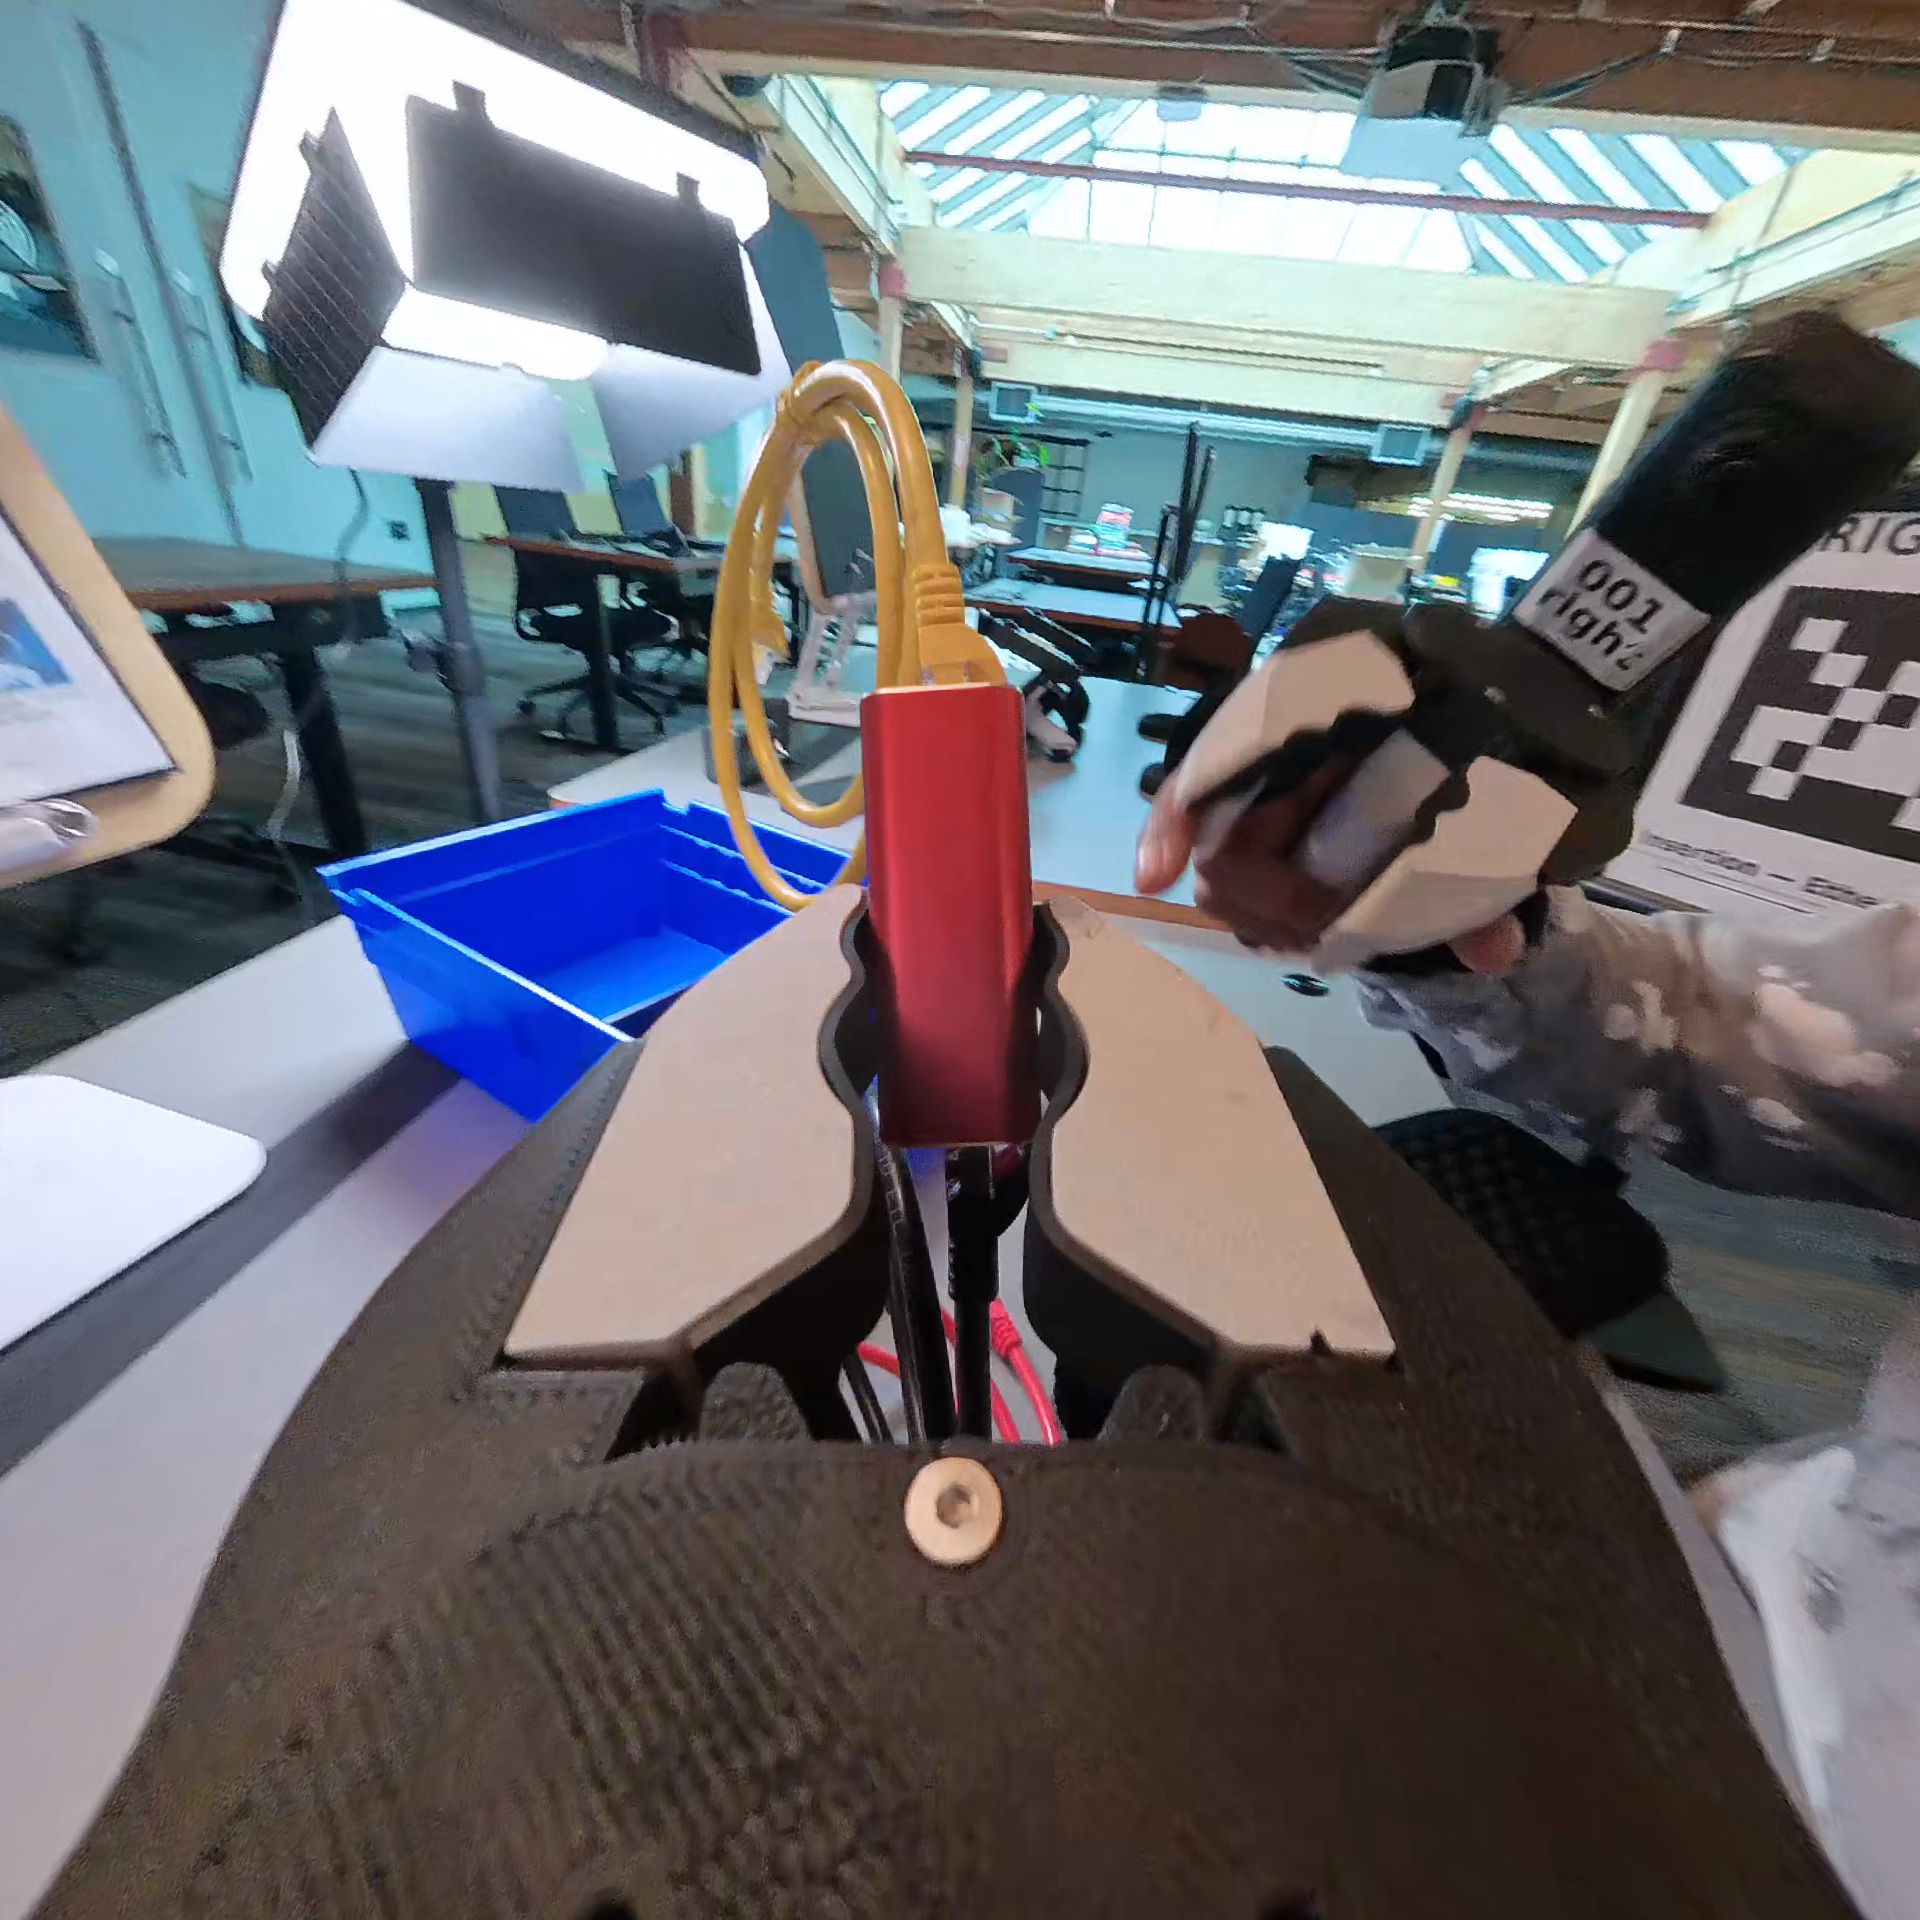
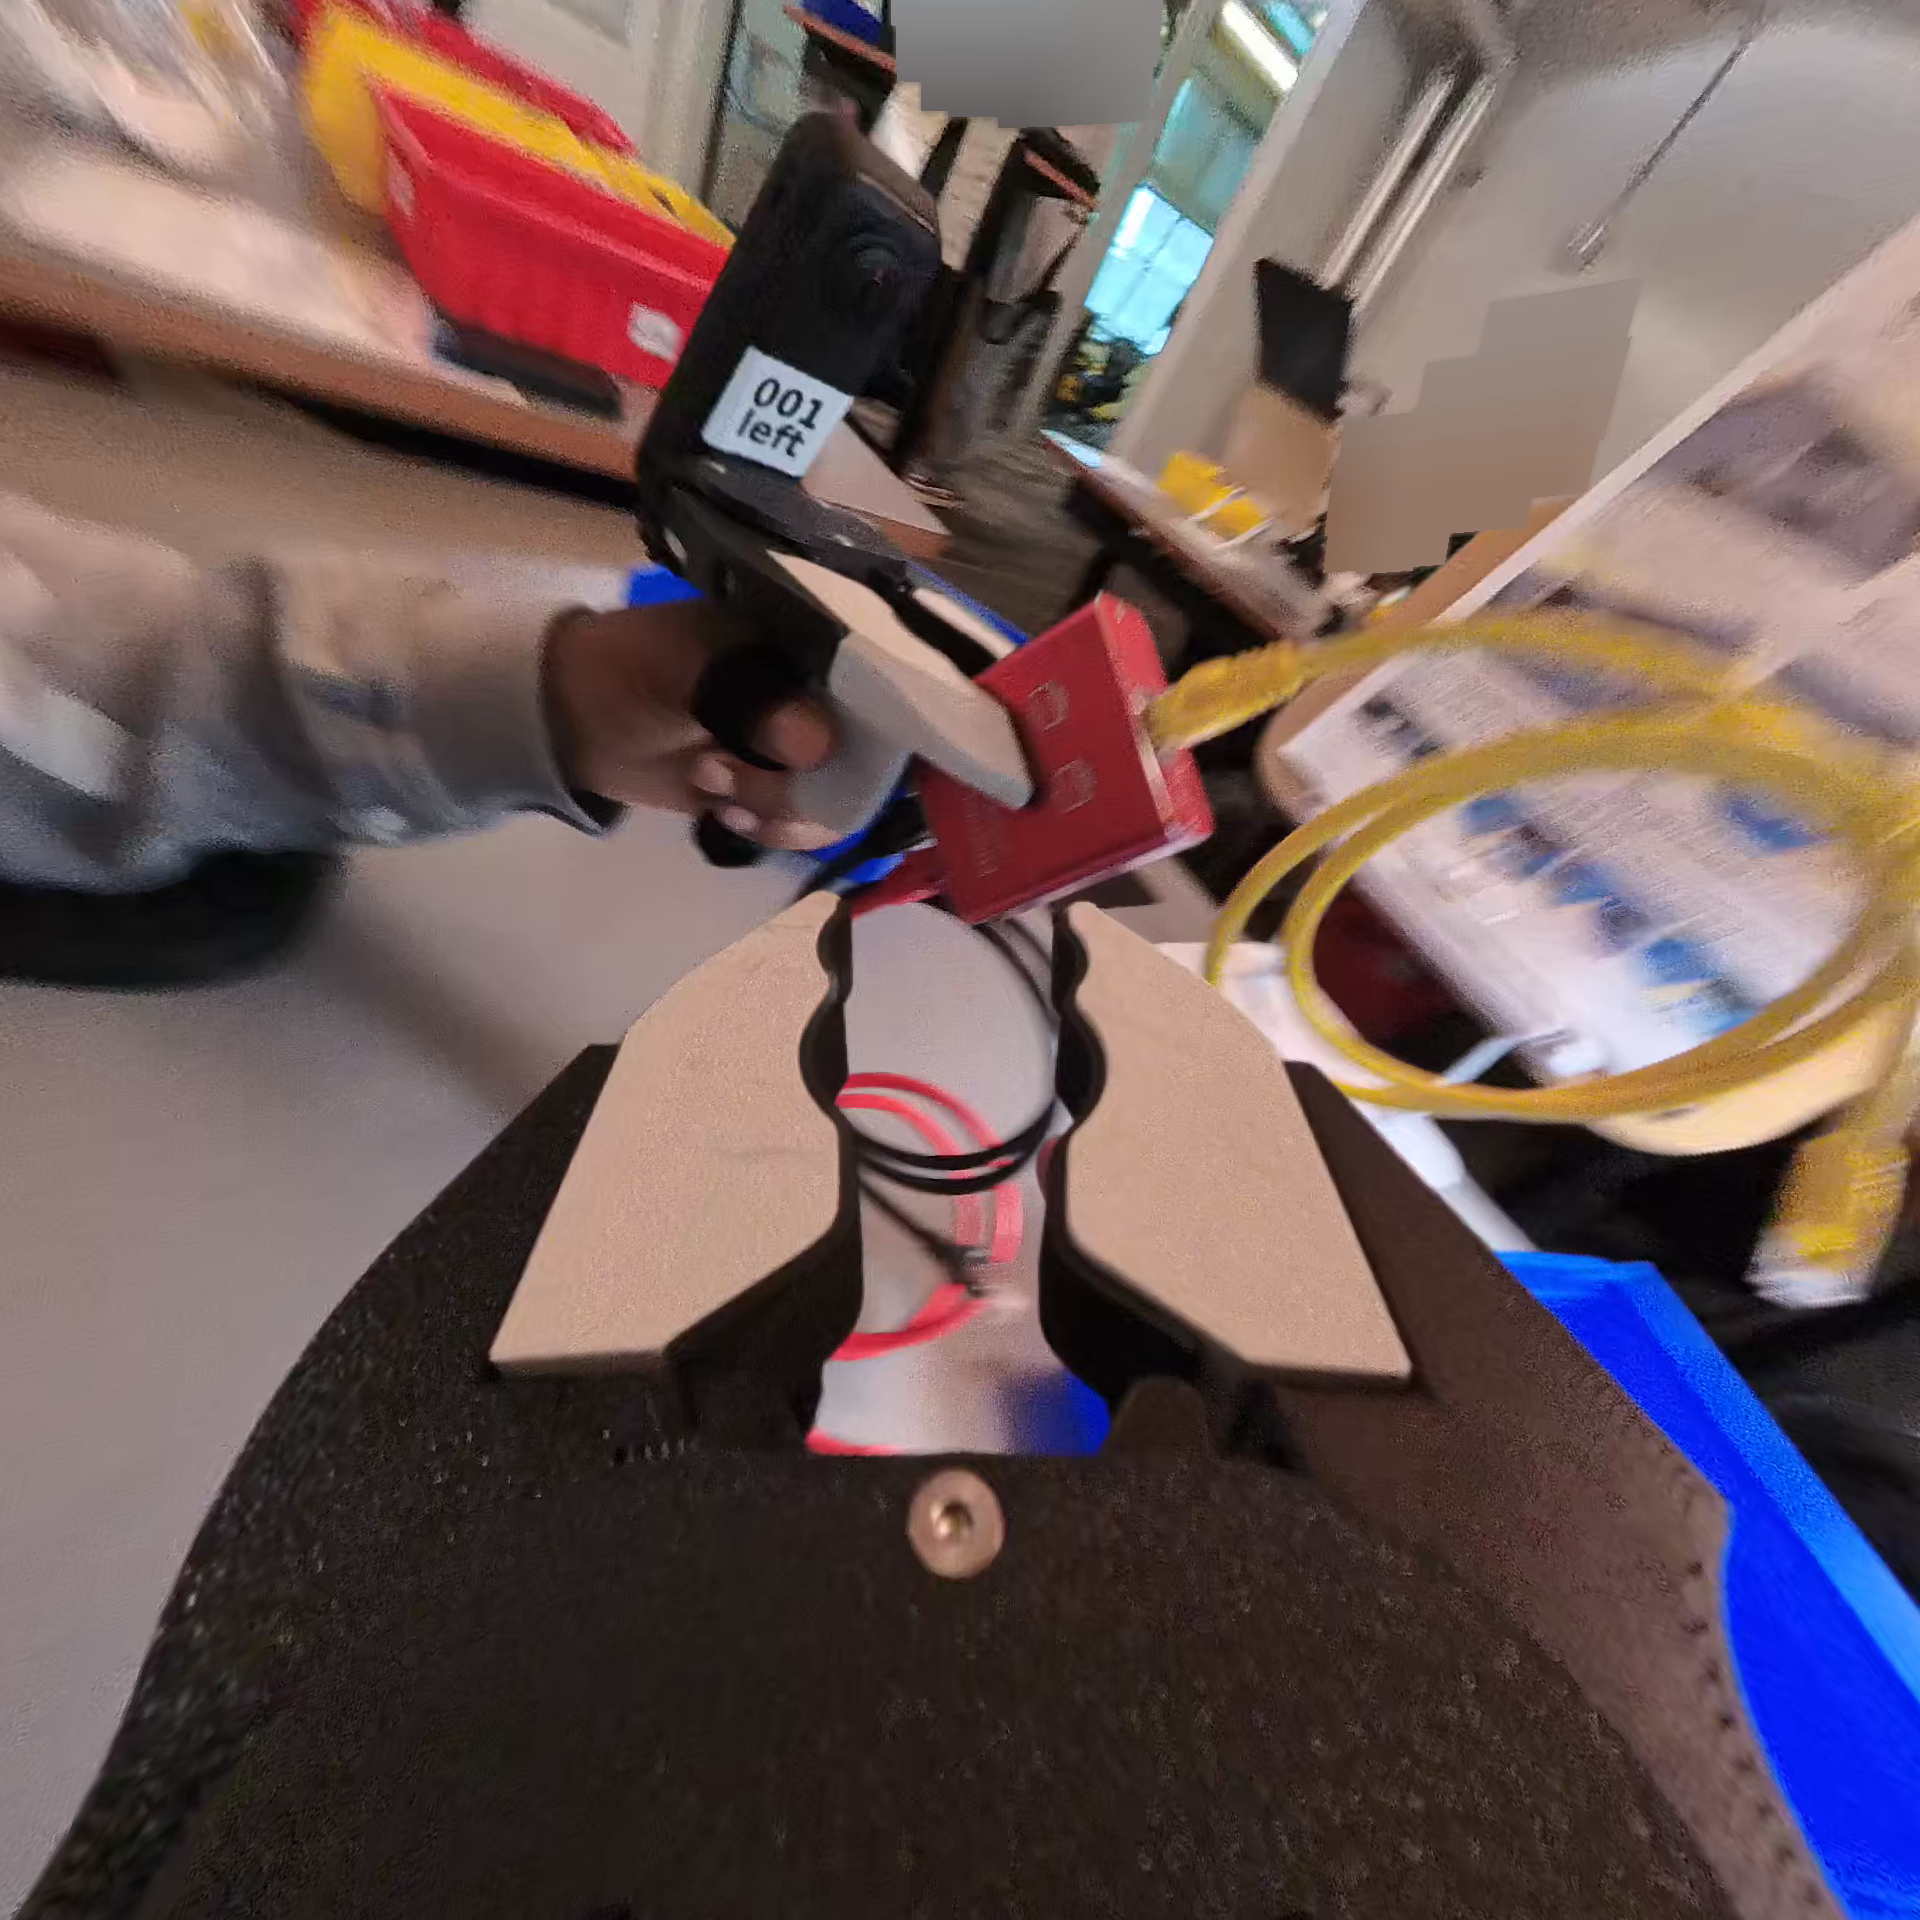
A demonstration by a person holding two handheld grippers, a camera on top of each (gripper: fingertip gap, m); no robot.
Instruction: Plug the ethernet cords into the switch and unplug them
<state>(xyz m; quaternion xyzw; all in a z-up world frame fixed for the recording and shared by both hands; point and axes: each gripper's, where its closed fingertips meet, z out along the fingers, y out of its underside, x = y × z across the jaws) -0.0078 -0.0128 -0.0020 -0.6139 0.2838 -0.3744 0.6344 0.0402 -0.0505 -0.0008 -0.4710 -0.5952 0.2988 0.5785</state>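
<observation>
Grey table (image 1: 156, 1475) bears a blue bin (image 1: 540, 935) and red cord (image 2: 935, 1330).

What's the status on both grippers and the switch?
Left gripper shut on red switch, held up. Yellow cord plugged into its far end. Right gripper open, empty, close beside the switch. Nothing blocking.

At centre frame I have my left gripper (image 1: 951, 920) clamped on the red switch (image 1: 948, 904), held upright. A coiled yellow ethernet cord (image 1: 821, 582) is plugged into its top end. My right gripper (image 1: 1351, 821) hangs at right, the blue bin (image 1: 488, 935) at left.
</observation>
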